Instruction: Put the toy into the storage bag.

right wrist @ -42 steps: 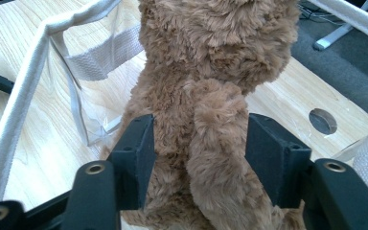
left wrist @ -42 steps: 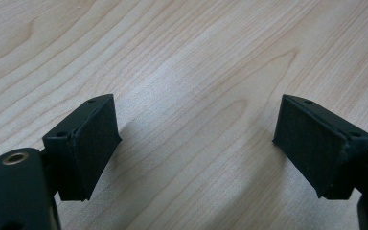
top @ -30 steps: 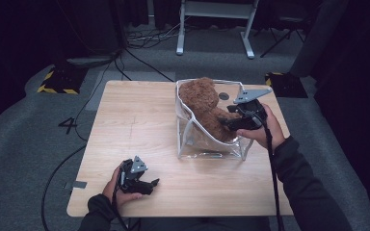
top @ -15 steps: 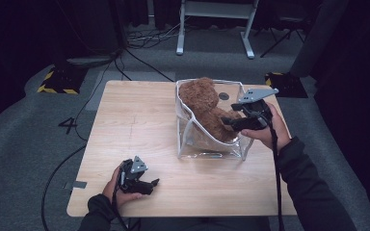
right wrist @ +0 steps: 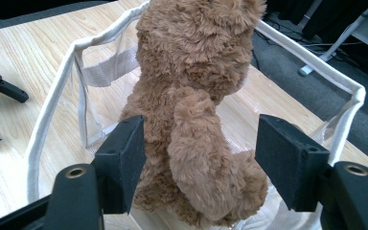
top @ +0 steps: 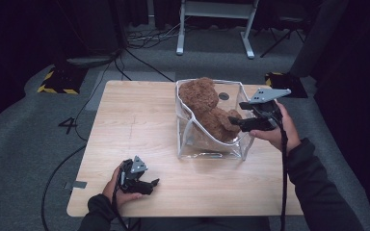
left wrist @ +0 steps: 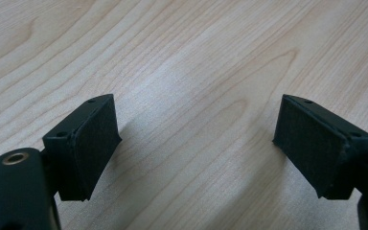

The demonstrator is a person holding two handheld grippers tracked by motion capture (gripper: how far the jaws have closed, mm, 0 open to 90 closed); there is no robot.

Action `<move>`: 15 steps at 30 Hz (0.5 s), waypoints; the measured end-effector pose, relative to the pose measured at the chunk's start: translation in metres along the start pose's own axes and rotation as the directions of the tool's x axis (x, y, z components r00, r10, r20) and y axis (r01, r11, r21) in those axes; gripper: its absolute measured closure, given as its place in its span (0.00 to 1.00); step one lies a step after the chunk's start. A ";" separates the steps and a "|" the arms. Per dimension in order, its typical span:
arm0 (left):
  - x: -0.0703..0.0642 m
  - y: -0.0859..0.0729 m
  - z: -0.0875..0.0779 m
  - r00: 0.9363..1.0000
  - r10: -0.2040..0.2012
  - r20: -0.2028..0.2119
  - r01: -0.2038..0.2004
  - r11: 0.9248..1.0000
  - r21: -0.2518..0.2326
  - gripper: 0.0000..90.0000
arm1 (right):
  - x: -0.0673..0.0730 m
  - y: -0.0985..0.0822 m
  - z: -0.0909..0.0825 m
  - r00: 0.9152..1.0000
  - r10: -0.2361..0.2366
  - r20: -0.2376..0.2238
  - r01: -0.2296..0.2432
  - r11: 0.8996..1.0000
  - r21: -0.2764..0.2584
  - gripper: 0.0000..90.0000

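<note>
A brown teddy bear (top: 206, 108) sits leaning inside a clear soft bin (top: 207, 148) with a white rim, at the right of the wooden table (top: 135, 120). My right gripper (top: 233, 123) is over the bin's right edge. It is open, and the bear's limb (right wrist: 196, 143) lies between its jaws without being squeezed. In the right gripper view the bear (right wrist: 196, 62) is close, with the bin's rim (right wrist: 52, 108) curving around it. My left gripper (top: 152, 185) rests low near the table's front edge. It is open over bare wood (left wrist: 182, 52), holding nothing.
A small dark disc (top: 224, 96) lies on the table behind the bin. The table's left half is bare wood. On the grey floor beyond are cables (top: 139, 60), a white stand's legs (top: 214, 33) and a yellow-black striped block (top: 55, 83).
My right gripper has shifted slightly to the right at the bin's edge. The bear, the bin and the left gripper are where they were.
</note>
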State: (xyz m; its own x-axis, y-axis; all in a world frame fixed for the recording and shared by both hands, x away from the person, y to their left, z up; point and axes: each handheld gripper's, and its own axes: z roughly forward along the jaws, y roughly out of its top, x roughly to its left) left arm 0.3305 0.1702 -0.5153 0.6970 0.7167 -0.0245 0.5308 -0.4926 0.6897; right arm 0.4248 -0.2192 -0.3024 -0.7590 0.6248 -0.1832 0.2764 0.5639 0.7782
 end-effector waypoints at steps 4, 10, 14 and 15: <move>0.000 0.000 0.000 1.000 0.000 0.000 0.000 1.000 0.000 0.17 | -0.001 -0.002 -0.003 1.000 -0.003 0.006 0.003 1.000 -0.003 0.37; 0.000 0.000 0.000 1.000 0.000 0.000 0.000 1.000 0.000 0.17 | -0.002 -0.004 -0.008 1.000 -0.002 0.008 0.002 1.000 -0.009 0.36; 0.000 0.000 0.000 1.000 0.000 0.000 0.000 1.000 0.000 0.17 | -0.003 -0.005 -0.011 1.000 0.000 0.013 0.000 1.000 -0.012 0.35; 0.000 0.000 0.000 1.000 0.000 0.000 0.000 1.000 0.000 0.17 | -0.003 -0.005 -0.011 1.000 0.000 0.013 0.000 1.000 -0.012 0.35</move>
State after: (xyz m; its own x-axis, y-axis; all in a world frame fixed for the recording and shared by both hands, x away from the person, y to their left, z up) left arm 0.3305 0.1702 -0.5153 0.6970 0.7166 -0.0248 0.5309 -0.4925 0.6896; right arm 0.4189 -0.2295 -0.2995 -0.7511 0.6320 -0.1908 0.2692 0.5571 0.7856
